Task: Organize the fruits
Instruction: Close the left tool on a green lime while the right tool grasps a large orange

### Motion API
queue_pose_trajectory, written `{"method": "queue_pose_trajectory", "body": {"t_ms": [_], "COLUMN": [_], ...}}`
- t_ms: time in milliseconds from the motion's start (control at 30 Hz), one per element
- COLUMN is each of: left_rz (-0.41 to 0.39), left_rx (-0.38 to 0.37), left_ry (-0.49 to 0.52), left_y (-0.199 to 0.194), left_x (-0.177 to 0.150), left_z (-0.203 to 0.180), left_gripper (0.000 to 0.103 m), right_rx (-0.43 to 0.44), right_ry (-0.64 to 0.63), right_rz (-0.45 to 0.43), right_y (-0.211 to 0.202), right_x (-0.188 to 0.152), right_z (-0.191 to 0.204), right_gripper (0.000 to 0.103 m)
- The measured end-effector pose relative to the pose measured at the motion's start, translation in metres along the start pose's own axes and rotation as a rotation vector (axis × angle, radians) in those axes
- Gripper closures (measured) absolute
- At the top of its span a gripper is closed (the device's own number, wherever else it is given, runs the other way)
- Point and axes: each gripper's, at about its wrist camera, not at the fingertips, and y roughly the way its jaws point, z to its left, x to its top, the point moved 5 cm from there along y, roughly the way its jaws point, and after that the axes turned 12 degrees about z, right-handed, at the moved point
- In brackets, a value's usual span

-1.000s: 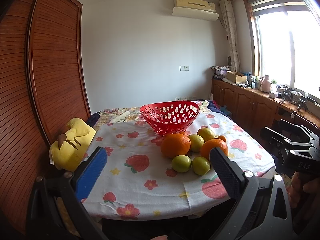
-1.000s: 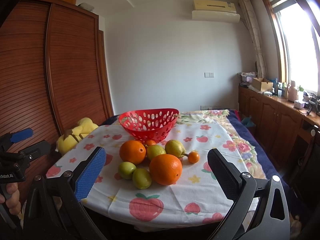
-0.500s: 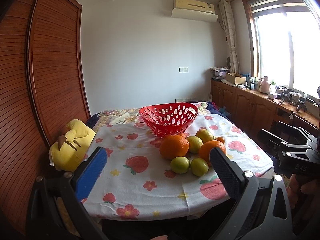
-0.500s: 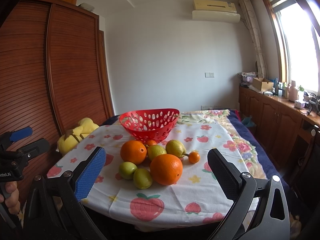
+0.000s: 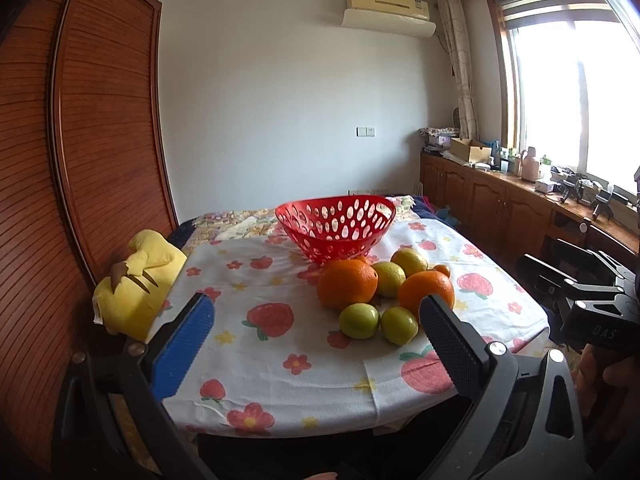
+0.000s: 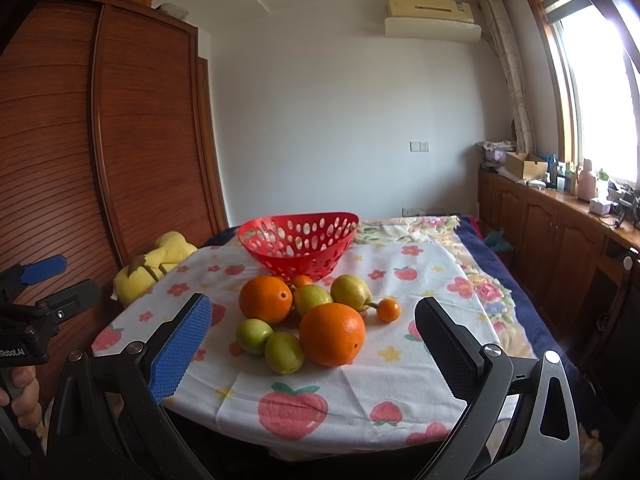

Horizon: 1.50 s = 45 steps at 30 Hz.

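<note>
Since a second ago both views have crept slightly nearer the fruit, nothing else shifting. My left jaws (image 5: 312, 328) and right jaws (image 6: 312, 328) stand spread wide, holding nothing, short of the tabletop's near edge. On the white strawberry-print cloth (image 6: 248, 392) the fruit sits clustered: two round green fruits (image 6: 253, 330), two large oranges (image 6: 332, 334), yellow-green pears (image 6: 350, 287) and a small tangerine (image 6: 388, 310). Just behind stands the empty red perforated plastic basket (image 6: 298, 242). Off the cloth's left edge lies a yellow plush toy (image 5: 138, 284).
</note>
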Motion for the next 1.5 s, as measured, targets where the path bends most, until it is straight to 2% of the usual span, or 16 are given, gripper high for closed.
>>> {"method": "queue_pose_trajectory", "body": {"t_ms": [267, 367, 733, 1033, 1233, 1500], "left_rz": [0.068, 0.084, 0.150, 0.220, 0.246, 0.268], "left_rx": [-0.053, -0.066, -0.128, -0.159, -0.182, -0.197], "left_ry": [-0.001, 0.007, 0.007, 0.018, 0.014, 0.018], "left_y": [0.044, 0.058, 0.094, 0.139, 0.158, 0.173], "left_x": [-0.012, -0.011, -0.012, -0.018, -0.021, -0.022], "left_z": [-0.001, -0.003, -0.003, -0.008, -0.012, -0.014], "left_gripper": [0.000, 0.000, 0.001, 0.007, 0.009, 0.017], "right_rx": [0.023, 0.036, 0.050, 0.043, 0.078, 0.071], "right_ry": [-0.026, -0.046, -0.086, -0.089, -0.065, -0.059], "right_rz": [0.068, 0.090, 0.170, 0.257, 0.310, 0.371], "right_y": [0.041, 0.055, 0.096, 0.134, 0.157, 0.185], "right_x": [-0.010, -0.012, -0.016, -0.016, -0.015, -0.013], "right_z": [-0.007, -0.007, -0.014, -0.030, -0.036, -0.039], "right_gripper": [0.000, 0.003, 0.007, 0.007, 0.007, 0.006]}}
